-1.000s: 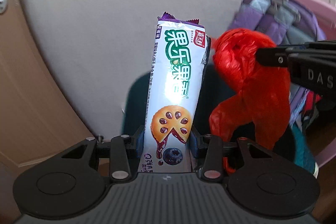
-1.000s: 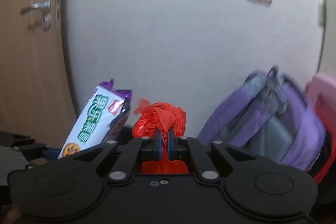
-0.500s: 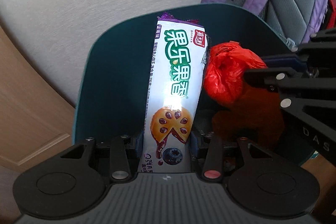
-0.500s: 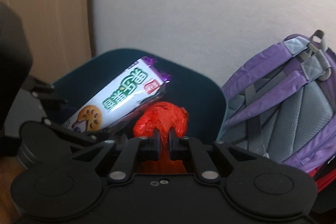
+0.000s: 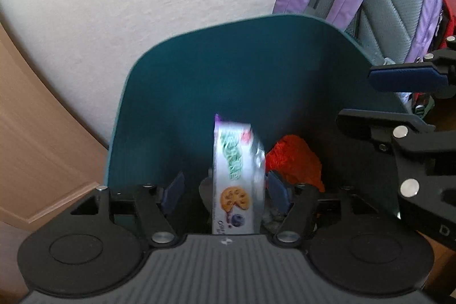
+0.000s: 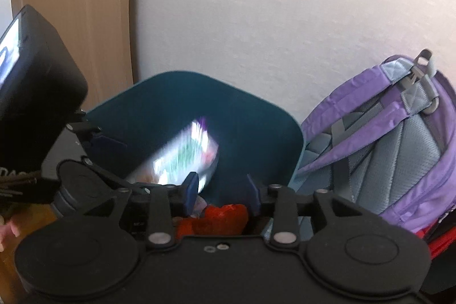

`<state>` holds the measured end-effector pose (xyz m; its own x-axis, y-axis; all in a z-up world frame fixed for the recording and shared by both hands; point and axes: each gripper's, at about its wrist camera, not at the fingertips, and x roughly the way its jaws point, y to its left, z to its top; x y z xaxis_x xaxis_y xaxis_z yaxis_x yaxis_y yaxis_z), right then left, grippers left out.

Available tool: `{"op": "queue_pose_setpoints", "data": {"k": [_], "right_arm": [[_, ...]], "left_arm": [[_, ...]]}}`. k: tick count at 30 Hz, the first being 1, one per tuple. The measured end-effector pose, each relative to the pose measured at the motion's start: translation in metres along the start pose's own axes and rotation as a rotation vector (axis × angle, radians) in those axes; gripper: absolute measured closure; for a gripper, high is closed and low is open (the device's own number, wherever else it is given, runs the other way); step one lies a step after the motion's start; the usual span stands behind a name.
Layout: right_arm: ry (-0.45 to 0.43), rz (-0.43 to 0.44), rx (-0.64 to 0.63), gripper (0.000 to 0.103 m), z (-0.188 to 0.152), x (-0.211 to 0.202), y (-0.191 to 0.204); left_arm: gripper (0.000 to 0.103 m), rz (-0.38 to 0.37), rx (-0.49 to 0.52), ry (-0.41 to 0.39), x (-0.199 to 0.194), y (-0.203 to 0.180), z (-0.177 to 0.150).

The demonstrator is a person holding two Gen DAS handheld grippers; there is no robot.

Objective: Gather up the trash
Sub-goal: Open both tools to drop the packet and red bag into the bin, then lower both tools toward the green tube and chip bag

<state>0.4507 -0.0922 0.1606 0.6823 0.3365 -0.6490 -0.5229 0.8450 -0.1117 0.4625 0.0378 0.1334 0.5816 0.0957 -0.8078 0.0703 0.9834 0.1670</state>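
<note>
Biscuit packet, blurred, stands between my left tongs, whose jaws have just been opening and no longer touch it; red plastic bag lies beside it inside the teal bin. Right wrist view: my right tongs have just been opening too, pads clear of the bag below; purple backpack right of the bin.

Biscuit packet motion-blurred, lettering unreadable, foot hidden behind gripper body; red bag half covered by packet and near finger; purple backpack cut off at right edge
</note>
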Motion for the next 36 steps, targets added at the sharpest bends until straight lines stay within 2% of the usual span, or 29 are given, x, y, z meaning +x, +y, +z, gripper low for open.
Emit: {"op": "queue_pose_setpoints", "data": {"k": [4, 6, 10, 14, 19, 26, 28, 36], "right_arm": [[-0.021, -0.006, 0.015, 0.062, 0.002, -0.019, -0.001], [-0.034, -0.008, 0.022, 0.058, 0.001, -0.031, -0.001], [-0.059, -0.014, 0.036, 0.057, -0.003, -0.06, 0.0], [-0.084, -0.009, 0.062, 0.05, -0.009, -0.088, -0.002], [-0.116, -0.008, 0.082, 0.048, -0.021, -0.123, -0.001], [-0.141, 0.009, 0.099, 0.04, -0.052, -0.172, 0.012], [-0.143, 0.009, 0.102, 0.039, -0.064, -0.181, 0.016], [-0.123, 0.032, 0.145, 0.026, -0.118, -0.205, 0.027]], "left_arm": [[0.029, 0.0, -0.011, -0.028, -0.02, 0.001, -0.003], [0.029, 0.0, -0.007, -0.039, -0.032, 0.0, -0.006], [0.029, 0.003, 0.003, -0.066, -0.059, -0.004, -0.018], [0.027, 0.002, 0.002, -0.104, -0.09, -0.004, -0.03], [0.027, 0.014, 0.011, -0.139, -0.127, -0.01, -0.05], [0.026, 0.008, 0.018, -0.166, -0.168, -0.024, -0.089], [0.023, -0.003, 0.018, -0.173, -0.177, -0.03, -0.102], [0.023, -0.047, 0.009, -0.16, -0.19, -0.054, -0.148]]}}
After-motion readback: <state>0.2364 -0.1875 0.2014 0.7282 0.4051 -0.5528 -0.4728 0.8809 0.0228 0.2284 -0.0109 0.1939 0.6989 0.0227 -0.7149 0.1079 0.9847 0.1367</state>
